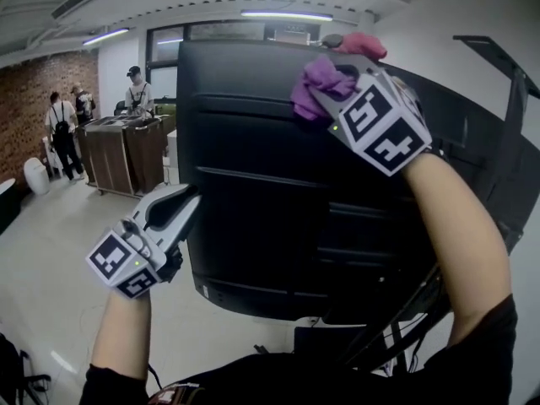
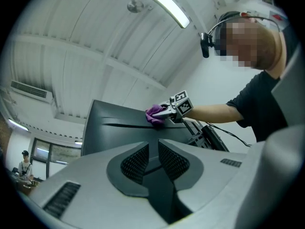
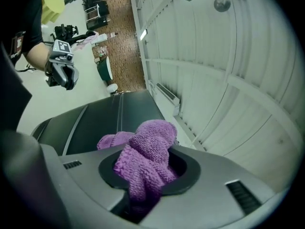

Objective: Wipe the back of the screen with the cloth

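While the wipe is in hand, the left hand-held gripper (image 1: 187, 202) sits at the left edge of the screen (image 1: 270, 192). Its jaws are a little apart, and only the dark panel shows in the gap. Whether they nip the edge I cannot tell; it looks to be bracing the panel, not holding it.

To the right of that hand-held gripper, the screen's black ribbed back faces the person. Its long axis runs side to side, from one hand-held gripper toward the other, with the top edge uppermost.

Further right and higher, the right hand-held gripper (image 1: 337, 91) is clamped on the purple cloth (image 1: 310, 91). A wad bulges out ahead of the jaws and lies on the back just below the top edge, right of centre.

Only this top strip seems to be under the cloth, so most of the back is probably left to do. The next stroke likely calls for drawing the cloth down or across toward the left hand-held gripper. It needs steady pressure, with the left side braced so the panel does not swing on its mount (image 1: 396, 319).
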`<state>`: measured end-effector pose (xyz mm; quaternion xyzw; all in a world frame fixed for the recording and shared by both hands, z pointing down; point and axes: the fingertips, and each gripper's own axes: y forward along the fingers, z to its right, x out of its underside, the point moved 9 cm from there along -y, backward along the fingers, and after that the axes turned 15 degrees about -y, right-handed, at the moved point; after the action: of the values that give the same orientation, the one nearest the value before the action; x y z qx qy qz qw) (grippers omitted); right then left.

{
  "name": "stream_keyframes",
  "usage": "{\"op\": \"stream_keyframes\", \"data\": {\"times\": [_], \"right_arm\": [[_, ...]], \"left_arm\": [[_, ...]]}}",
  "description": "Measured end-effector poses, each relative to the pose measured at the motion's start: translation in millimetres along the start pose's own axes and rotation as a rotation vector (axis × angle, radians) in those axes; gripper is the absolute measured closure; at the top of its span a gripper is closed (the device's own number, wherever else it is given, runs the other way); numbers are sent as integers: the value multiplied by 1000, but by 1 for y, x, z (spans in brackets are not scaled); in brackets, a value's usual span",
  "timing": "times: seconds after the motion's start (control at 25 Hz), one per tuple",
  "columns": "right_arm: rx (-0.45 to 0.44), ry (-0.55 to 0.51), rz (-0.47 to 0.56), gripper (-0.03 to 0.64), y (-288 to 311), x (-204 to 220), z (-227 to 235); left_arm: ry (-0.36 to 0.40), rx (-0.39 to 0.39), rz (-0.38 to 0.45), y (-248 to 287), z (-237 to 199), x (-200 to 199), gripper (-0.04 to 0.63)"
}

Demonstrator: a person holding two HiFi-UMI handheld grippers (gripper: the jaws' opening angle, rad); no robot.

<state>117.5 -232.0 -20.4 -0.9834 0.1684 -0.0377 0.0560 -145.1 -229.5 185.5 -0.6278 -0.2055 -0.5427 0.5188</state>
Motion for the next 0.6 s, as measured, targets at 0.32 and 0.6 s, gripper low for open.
{"op": "stream_keyframes", "data": {"times": [0.32, 0.6], "right_arm": [[-62, -39, -152, 502, -57, 77, 13], [-161, -15, -275, 499, -91, 120, 31]], "left_arm": [[-2, 70, 13, 28, 30, 8, 537], [-21, 83, 5, 41, 43, 16, 537]]}}
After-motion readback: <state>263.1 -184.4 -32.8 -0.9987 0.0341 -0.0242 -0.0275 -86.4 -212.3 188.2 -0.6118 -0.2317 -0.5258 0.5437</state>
